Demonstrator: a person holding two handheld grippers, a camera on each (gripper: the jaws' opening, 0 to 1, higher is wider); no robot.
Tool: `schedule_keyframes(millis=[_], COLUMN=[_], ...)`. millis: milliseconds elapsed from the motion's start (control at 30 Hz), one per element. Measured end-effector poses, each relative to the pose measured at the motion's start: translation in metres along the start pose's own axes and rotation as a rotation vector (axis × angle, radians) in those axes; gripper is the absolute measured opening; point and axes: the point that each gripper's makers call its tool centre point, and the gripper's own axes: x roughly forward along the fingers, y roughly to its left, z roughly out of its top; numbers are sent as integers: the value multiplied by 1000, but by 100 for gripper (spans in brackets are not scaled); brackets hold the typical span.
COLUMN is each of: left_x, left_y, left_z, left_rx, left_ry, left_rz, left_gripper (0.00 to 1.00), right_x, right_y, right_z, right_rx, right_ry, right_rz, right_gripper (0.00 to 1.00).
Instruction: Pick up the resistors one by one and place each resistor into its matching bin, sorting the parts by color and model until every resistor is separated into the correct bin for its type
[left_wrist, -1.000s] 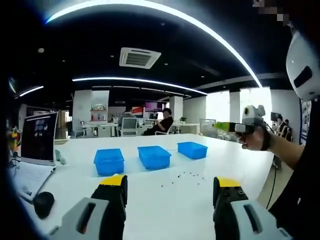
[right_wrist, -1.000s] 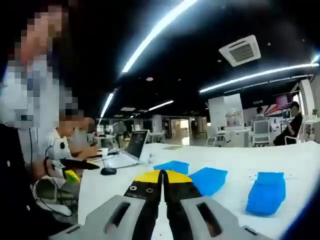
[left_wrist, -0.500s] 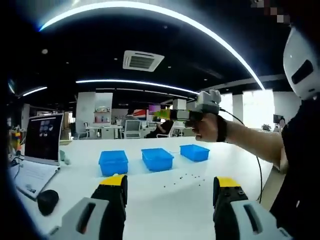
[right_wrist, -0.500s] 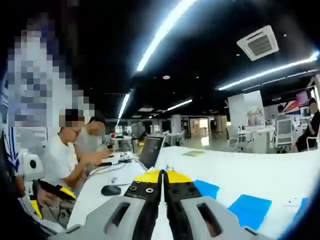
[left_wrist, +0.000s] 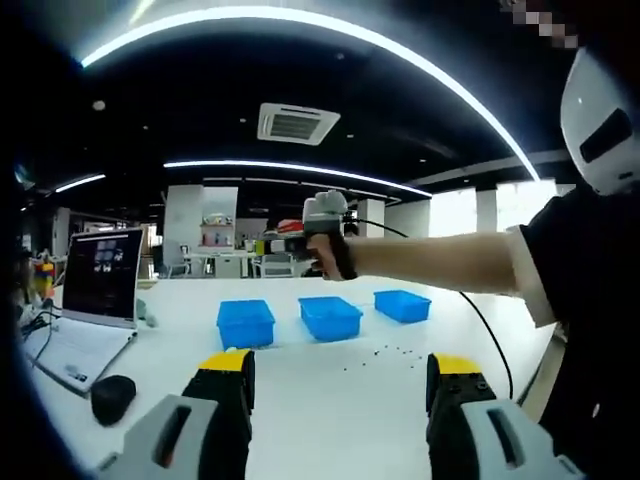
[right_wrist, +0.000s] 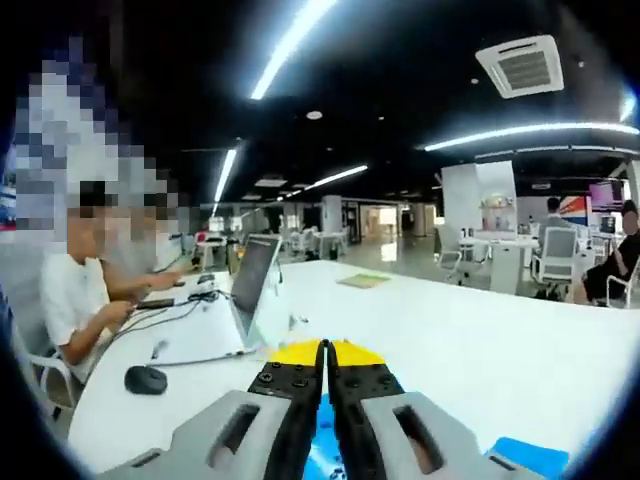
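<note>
Blue bins (left_wrist: 330, 317) are sitting in a row on the white table (left_wrist: 330, 400), resistors (left_wrist: 385, 352) lying scattered at their four o'clock. The left gripper (left_wrist: 340, 375) is hovering wide open and empty, while the right gripper (right_wrist: 324, 352) is pointing at a laptop (right_wrist: 250, 297) with jaws pressed together, gripping nothing.

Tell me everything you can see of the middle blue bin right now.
The middle blue bin is a small, open-topped rectangular tray of bright blue plastic, shallow with a raised rim. It sits upright on the white table, apart from the blue bins on either side. Tiny dark resistors lie scattered on the table in front of it. Its contents cannot be made out, and nothing touches it.
</note>
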Motion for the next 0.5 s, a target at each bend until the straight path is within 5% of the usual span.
schedule_keyframes(millis=[200,300,500], left_x=[-3,-3,2], left_y=[-2,-2,-8], left_z=[-2,-3,-1], left_rx=[6,6,12], left_ry=[11,13,11], left_rz=[0,2,-12], left_gripper=[70,70,70], right_x=[6,4,-24], right_y=[6,6,1], right_z=[-11,-11,-4], right_rx=[-18,-2,-23], right_ry=[39,38,19], right_rz=[18,18,14], right_gripper=[8,24,31])
